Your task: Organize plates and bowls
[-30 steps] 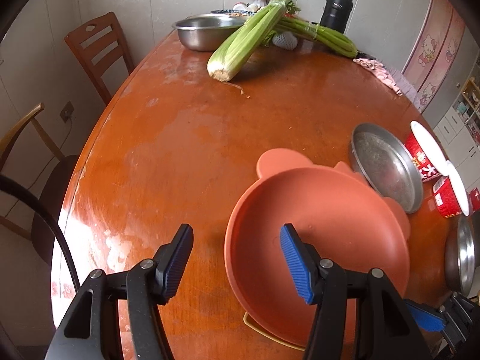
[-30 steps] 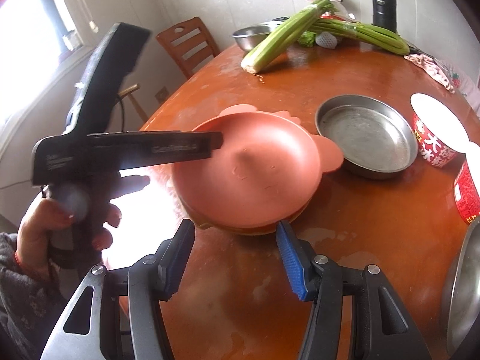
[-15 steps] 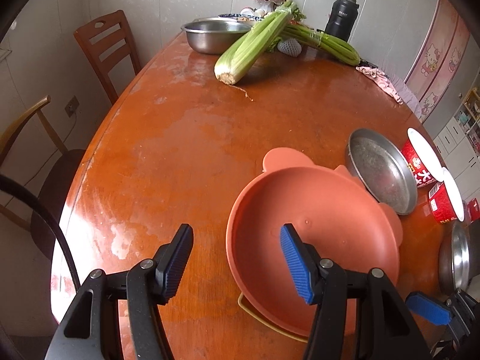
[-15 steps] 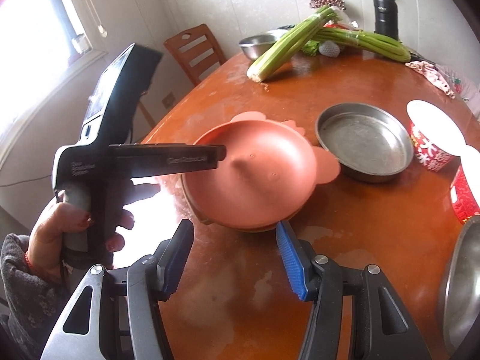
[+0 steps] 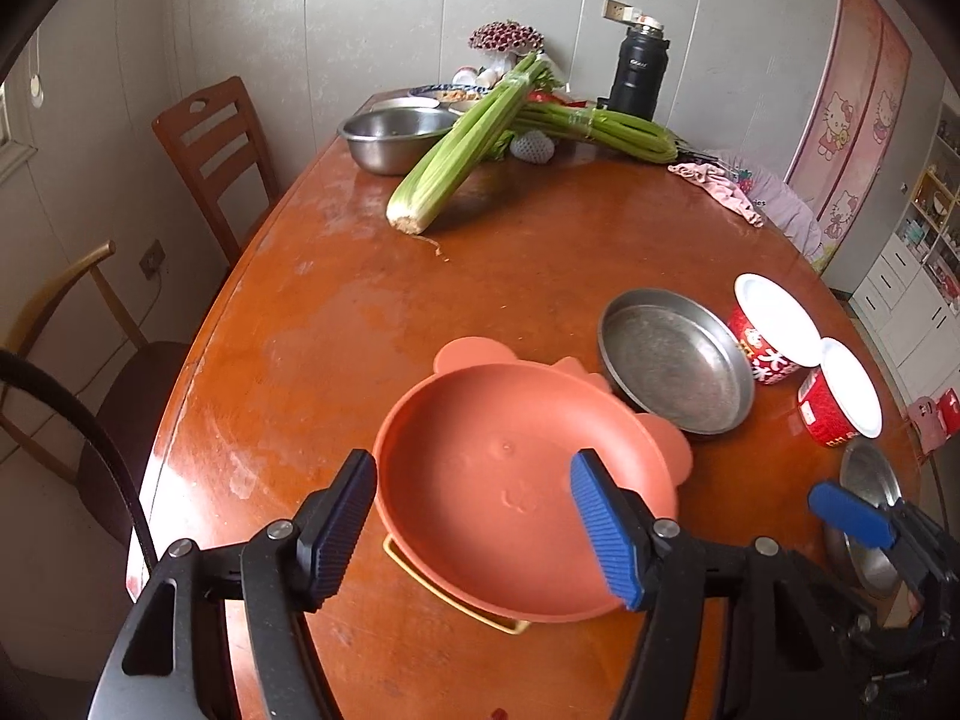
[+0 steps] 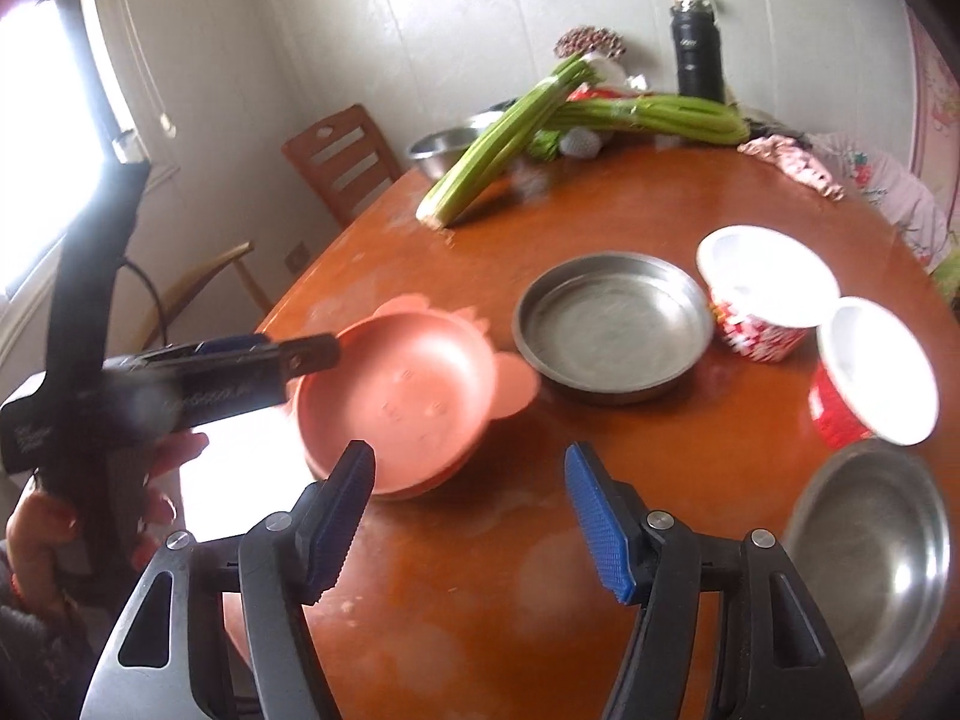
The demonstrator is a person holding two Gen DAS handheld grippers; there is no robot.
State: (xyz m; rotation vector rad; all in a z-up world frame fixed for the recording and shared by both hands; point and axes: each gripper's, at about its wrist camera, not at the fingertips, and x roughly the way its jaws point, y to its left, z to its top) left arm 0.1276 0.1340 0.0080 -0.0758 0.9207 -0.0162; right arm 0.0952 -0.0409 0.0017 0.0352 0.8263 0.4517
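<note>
1. Directly ahead of the left hand-held gripper (image 5: pixel 474 525), jaws spread wide and empty, sits the salmon-pink eared plastic bowl (image 5: pixel 516 480) on the desk (image 5: pixel 336 324)
2. Right hand-held gripper (image 6: pixel 471 516), likewise agape, is farther off

Wooden table (image 5: pixel 336 324): pink bowl (image 5: pixel 516 498) near the near edge, steel pan (image 5: pixel 675 363) just beside it. Celery (image 5: pixel 462 144), steel basin (image 5: pixel 396 135) and flask (image 5: pixel 639 69) at the far edge. Two red cups (image 5: pixel 774 336) toward the right edge.
</note>
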